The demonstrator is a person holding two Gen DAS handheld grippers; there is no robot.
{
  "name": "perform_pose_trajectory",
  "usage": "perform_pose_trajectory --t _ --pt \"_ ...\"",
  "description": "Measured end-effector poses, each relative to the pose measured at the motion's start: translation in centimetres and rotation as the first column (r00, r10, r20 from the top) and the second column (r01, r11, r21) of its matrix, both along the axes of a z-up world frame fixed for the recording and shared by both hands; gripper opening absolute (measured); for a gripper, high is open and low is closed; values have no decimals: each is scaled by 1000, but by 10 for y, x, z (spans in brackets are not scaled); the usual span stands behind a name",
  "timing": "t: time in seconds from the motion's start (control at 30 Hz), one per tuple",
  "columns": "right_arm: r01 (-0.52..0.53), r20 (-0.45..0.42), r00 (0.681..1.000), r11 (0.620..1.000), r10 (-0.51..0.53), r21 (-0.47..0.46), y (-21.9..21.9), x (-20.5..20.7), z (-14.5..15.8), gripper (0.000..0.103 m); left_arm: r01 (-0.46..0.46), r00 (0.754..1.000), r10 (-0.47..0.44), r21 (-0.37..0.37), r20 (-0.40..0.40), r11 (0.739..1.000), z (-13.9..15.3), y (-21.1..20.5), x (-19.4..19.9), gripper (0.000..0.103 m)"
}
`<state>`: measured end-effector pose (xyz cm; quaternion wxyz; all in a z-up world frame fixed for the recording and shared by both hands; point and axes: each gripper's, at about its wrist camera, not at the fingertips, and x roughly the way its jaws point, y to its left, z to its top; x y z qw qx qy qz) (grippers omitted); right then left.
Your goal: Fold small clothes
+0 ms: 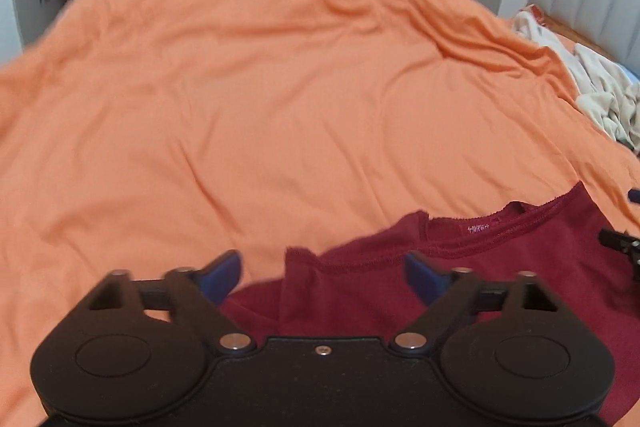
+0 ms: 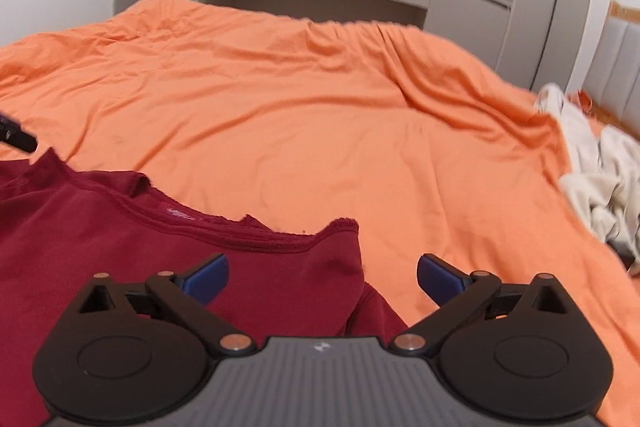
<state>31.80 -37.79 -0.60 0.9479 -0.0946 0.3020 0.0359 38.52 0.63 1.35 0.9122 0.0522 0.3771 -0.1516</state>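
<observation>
One dark-red knit shirt [image 1: 500,267] with a ribbed neckline is spread flat at the near edge of the wrinkled orange bedsheet [image 1: 260,107], under left gripper [image 1: 322,275] and right gripper [image 2: 323,277], both held wide open, nothing gripped.

The shirt [image 2: 100,227] was dark red, with a pale printed label [image 1: 479,228] inside its collar; the bed sheet [image 1: 260,99] was plain orange; the crumpled clothes [image 2: 600,179] were cream; both grippers had blue fingertips [image 1: 222,273] on black bodies.

Soft, even indoor light; slight motion blur, fisheye bending, dark corners.
</observation>
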Motion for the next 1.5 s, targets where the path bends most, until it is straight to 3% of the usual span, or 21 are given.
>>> perform_pose_trajectory --t 0.07,0.2,0.37,0.5,0.63,0.87,1.0,1.2,1.5 --pt "-26 4 1000 999 26 -27 3 -11 2 103 28 999 -29 31 34 999 4 -2 -12 97" --pt "-17 -29 999 999 16 -37 1 -27 -2 103 11 1000 -12 71 8 997 -1 0 -33 97" --pt "46 -50 998 998 -45 34 -4 -65 -3 103 -54 998 54 10 28 998 -5 17 -77 103" --pt "135 -41 990 989 -138 -58 -3 -84 -12 103 -107 993 104 50 46 993 -17 18 -95 102" --pt "221 -19 975 975 -222 -33 -16 -89 -15 103 -126 992 125 81 9 989 -32 23 -95 102" --pt "279 -32 960 959 -278 58 -32 -95 -26 103 -167 985 168 14 -43 986 -46 37 -88 103" --pt "305 -49 952 948 -302 87 -34 -100 -22 103 -167 985 167 18 -35 986 -47 35 -89 103" --pt "288 0 958 957 -288 21 -10 -113 -1 103 -172 984 172 19 -34 985 -46 34 -90 103" --pt "204 -15 979 972 -203 121 9 -102 6 103 -172 985 171 -22 -38 985 -40 42 -100 103"
